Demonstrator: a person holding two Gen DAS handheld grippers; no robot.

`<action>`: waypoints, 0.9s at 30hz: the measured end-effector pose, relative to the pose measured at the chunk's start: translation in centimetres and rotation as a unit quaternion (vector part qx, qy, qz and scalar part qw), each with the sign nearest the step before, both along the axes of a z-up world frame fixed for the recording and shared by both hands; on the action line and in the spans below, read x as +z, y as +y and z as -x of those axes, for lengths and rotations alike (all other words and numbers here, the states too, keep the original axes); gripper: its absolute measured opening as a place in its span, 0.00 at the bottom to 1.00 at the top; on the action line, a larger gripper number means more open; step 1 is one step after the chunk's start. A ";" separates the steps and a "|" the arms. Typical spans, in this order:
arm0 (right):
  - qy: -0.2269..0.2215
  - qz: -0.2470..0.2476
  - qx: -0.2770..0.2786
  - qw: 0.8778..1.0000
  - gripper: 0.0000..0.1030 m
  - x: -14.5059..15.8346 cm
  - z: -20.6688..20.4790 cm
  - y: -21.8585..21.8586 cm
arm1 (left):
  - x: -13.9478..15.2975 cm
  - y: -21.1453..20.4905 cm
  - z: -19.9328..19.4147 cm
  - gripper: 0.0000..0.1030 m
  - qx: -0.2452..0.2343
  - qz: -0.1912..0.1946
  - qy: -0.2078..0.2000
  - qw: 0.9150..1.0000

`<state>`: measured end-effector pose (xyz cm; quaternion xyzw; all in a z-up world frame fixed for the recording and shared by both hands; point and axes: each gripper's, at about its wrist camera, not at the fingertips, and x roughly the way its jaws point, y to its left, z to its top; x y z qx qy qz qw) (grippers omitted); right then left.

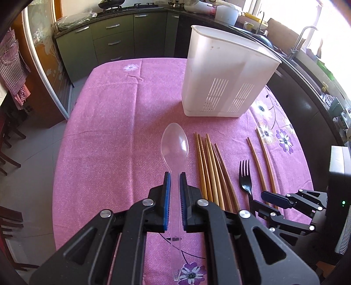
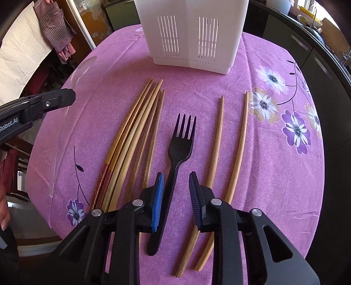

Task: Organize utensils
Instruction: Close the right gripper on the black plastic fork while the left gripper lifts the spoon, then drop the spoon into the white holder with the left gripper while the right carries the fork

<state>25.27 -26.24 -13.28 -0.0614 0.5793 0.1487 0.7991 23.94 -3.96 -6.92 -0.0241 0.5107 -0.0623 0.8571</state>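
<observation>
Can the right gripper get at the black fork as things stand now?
Probably yes. The right gripper is open, its fingers either side of the black fork handle, with nothing on top.

Home kitchen — cabinets (image 1: 114, 37), stove (image 1: 131, 7), sink (image 1: 307, 54)

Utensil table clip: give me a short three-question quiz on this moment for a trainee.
1. True or false: the black fork is already inside the white utensil holder.
2. Which item lies between the fingers of the left tongs? A) clear plastic spoon B) fork C) a chopstick
3. Fill in: the bundle of chopsticks lies on the fork's ____ side in the right wrist view.

Key:
1. False; it lies on the pink tablecloth, its handle between the open fingers of the right tongs.
2. A
3. left
</observation>
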 end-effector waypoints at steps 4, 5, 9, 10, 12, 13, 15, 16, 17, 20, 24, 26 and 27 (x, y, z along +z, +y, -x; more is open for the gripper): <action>0.004 -0.007 -0.012 1.000 0.21 -0.6 -0.4 0.1 | 0.1 0.4 0.1 0.08 0.000 0.004 -0.002 1.000; 0.004 -0.008 -0.014 1.000 0.21 -0.7 -0.5 0.2 | 0.1 0.5 0.1 0.08 0.000 0.005 -0.002 1.000; -0.007 0.001 -0.019 1.000 0.19 -1.0 -0.1 1.0 | 0.1 0.7 0.2 0.08 -0.001 0.005 -0.003 1.000; -0.013 0.004 -0.020 1.000 0.18 -1.1 0.0 1.1 | 0.1 0.7 0.2 0.08 -0.002 0.006 -0.003 1.000; -0.025 0.012 -0.021 0.999 0.12 -1.2 0.3 1.4 | 0.2 0.7 0.3 0.08 -0.002 0.006 -0.004 1.000; -0.027 0.010 -0.022 0.999 0.11 -1.2 0.4 1.3 | 0.2 0.6 0.3 0.08 -0.003 0.006 -0.005 1.000; -0.029 0.007 -0.025 0.999 0.09 -1.2 0.5 1.0 | 0.3 0.6 0.5 0.08 -0.005 0.005 -0.007 1.000; -0.030 0.007 -0.026 0.999 0.09 -1.2 0.6 0.7 | 0.4 0.5 0.5 0.08 -0.005 0.005 -0.008 1.000; -0.032 0.007 -0.026 0.999 0.09 -1.2 0.7 0.7 | 0.5 0.5 0.6 0.08 -0.005 0.006 -0.009 1.000; -0.039 -0.015 -0.027 0.999 0.09 -0.5 1.1 0.0 | 1.0 0.4 0.7 0.08 -0.006 0.008 -0.013 1.000; -0.081 -0.068 -0.033 0.994 0.09 2.8 1.8 -1.4 | 2.4 0.5 0.8 0.08 -0.009 0.018 -0.025 0.999; -0.108 -0.094 -0.036 0.989 0.09 4.8 2.4 -2.0 | 3.7 0.5 0.8 0.08 -0.011 0.027 -0.037 0.999; -0.124 -0.104 -0.039 0.986 0.09 5.7 2.8 -2.4 | 4.4 0.5 0.7 0.08 -0.013 0.032 -0.044 0.998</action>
